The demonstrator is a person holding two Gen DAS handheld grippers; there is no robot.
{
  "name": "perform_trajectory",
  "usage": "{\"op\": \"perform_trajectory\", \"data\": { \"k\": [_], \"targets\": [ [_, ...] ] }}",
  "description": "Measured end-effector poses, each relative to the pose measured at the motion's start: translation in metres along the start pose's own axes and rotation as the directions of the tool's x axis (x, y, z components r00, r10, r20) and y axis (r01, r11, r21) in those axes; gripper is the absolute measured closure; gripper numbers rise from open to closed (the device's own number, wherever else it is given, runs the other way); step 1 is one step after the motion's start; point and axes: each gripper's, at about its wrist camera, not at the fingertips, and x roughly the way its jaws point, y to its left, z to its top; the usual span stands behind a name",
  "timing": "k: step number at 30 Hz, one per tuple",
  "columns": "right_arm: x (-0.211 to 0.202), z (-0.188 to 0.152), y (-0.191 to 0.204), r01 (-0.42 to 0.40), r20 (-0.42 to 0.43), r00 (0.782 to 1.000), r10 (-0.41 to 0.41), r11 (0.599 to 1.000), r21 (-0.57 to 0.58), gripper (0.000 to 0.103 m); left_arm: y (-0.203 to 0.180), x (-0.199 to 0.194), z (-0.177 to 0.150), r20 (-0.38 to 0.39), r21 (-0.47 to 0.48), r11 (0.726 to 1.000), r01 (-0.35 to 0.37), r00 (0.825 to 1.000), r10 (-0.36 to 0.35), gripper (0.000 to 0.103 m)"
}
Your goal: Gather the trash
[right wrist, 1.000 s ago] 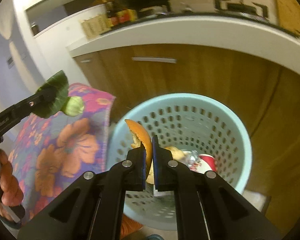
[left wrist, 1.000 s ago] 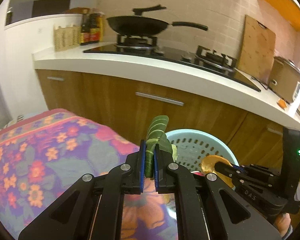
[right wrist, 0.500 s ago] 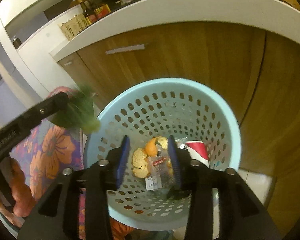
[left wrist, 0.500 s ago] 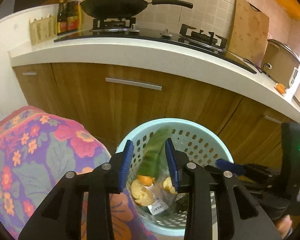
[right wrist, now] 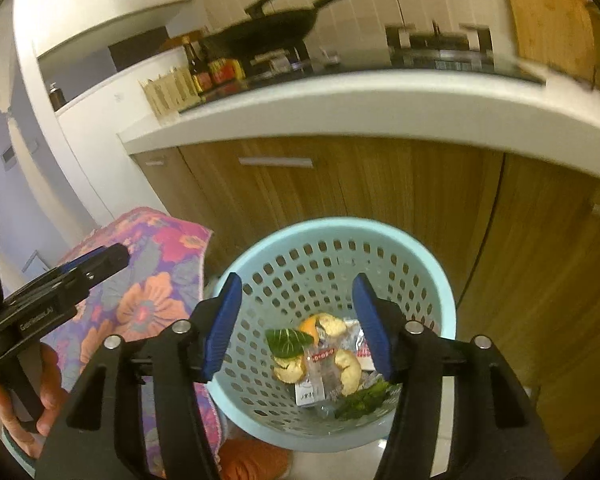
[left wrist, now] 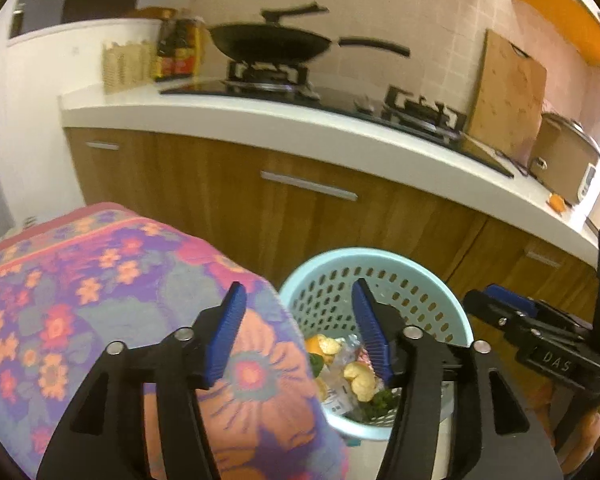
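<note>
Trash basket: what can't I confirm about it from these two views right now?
- Floor of the trash basket, right wrist view: partly covered by orange peel, a leaf and wrappers.
- Wrapper print: too small.
- Basket's near rim, both views: hidden behind the open right gripper and left gripper.
</note>
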Motion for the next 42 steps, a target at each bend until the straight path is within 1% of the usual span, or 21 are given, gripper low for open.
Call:
{"op": "perform_trajectory", "data": {
  "k": [2,4,5,8,10,12,14,15,17,18,19,20,21,25,27,28,30,32,34,40,42],
  "targets": [
    [-0.01,-0.001,0.01,0.013,0.027,1.0,-0.013,0.999,-0.029,0.046,0.006,-0.019,-0.004,0.036,-0.007,1.0,-0.026,0.999,0.026,0.042],
    [-0.019,-0.004,0.016,0.035,0.051,0.998,-0.032,0.998,-0.055,0.039,0.007,-0.036,-0.009,0.069,0.003,0.998,-0.065,0.995,0.065,0.04],
    [-0.024,-0.007,0.019,0.045,0.059,0.997,-0.041,0.997,-0.062,0.037,0.008,-0.045,-0.014,0.086,0.009,0.996,-0.088,0.993,0.087,0.037],
    [-0.035,-0.019,0.031,0.053,0.066,0.997,-0.048,0.995,-0.079,0.037,0.013,-0.065,-0.028,0.124,0.009,0.99,-0.141,0.983,0.138,0.032],
    [-0.04,-0.021,0.039,0.049,0.076,0.996,-0.043,0.995,-0.089,0.037,0.015,-0.074,-0.038,0.151,0.016,0.978,-0.209,0.967,0.204,0.029],
    [-0.045,-0.021,0.049,0.049,0.094,0.995,-0.039,0.994,-0.101,0.035,0.02,-0.081,-0.045,0.188,0.009,0.962,-0.271,0.946,0.265,0.024],
    [-0.049,-0.02,0.061,0.057,0.107,0.993,-0.045,0.991,-0.12,0.033,0.029,-0.084,-0.05,0.24,-0.032,0.935,-0.354,0.905,0.351,0.022],
    [-0.05,-0.019,0.065,0.065,0.11,0.993,-0.051,0.99,-0.129,0.033,0.035,-0.085,-0.052,0.249,-0.052,0.928,-0.368,0.895,0.369,0.022],
    [-0.055,-0.019,0.074,0.095,0.135,0.988,-0.076,0.985,-0.144,0.031,0.045,-0.083,-0.053,0.247,-0.074,0.925,-0.373,0.891,0.38,0.022],
    [-0.056,-0.018,0.077,0.105,0.145,0.986,-0.084,0.984,-0.145,0.029,0.049,-0.082,-0.052,0.237,-0.076,0.914,-0.399,0.883,0.406,0.022],
    [-0.056,-0.018,0.079,0.113,0.152,0.984,-0.09,0.983,-0.144,0.028,0.05,-0.084,-0.051,0.242,-0.077,0.904,-0.421,0.871,0.427,0.022],
    [-0.056,-0.019,0.081,0.118,0.156,0.983,-0.096,0.983,-0.143,0.028,0.051,-0.086,-0.051,0.255,-0.087,0.896,-0.435,0.86,0.442,0.022],
    [-0.054,-0.02,0.084,0.124,0.156,0.983,-0.101,0.982,-0.142,0.028,0.052,-0.089,-0.051,0.263,-0.097,0.893,-0.44,0.854,0.449,0.02],
    [-0.046,-0.025,0.091,0.142,0.138,0.983,-0.122,0.98,-0.14,0.028,0.053,-0.095,-0.052,0.266,-0.105,0.896,-0.432,0.856,0.444,0.02],
    [-0.042,-0.028,0.094,0.146,0.128,0.983,-0.128,0.979,-0.142,0.028,0.056,-0.097,-0.053,0.26,-0.119,0.905,-0.409,0.867,0.426,0.019],
    [-0.041,-0.029,0.095,0.151,0.126,0.983,-0.133,0.978,-0.145,0.028,0.06,-0.097,-0.053,0.251,-0.132,0.912,-0.388,0.877,0.41,0.019],
    [-0.039,-0.03,0.098,0.156,0.123,0.983,-0.138,0.976,-0.15,0.028,0.066,-0.098,-0.052,0.237,-0.155,0.921,-0.357,0.892,0.385,0.019],
    [-0.038,-0.031,0.1,0.159,0.123,0.982,-0.141,0.975,-0.153,0.028,0.068,-0.099,-0.054,0.237,-0.167,0.924,-0.344,0.896,0.376,0.019],
    [-0.039,-0.031,0.1,0.161,0.127,0.982,-0.142,0.975,-0.155,0.028,0.067,-0.099,-0.055,0.241,-0.164,0.925,-0.344,0.895,0.375,0.019],
    [-0.04,-0.032,0.102,0.183,0.142,0.977,-0.16,0.969,-0.167,0.028,0.058,-0.099,-0.057,0.257,-0.131,0.917,-0.377,0.881,0.398,0.019],
    [-0.042,-0.032,0.102,0.19,0.15,0.975,-0.166,0.968,-0.167,0.028,0.057,-0.099,-0.057,0.256,-0.128,0.919,-0.374,0.882,0.394,0.018]
  ]
}}
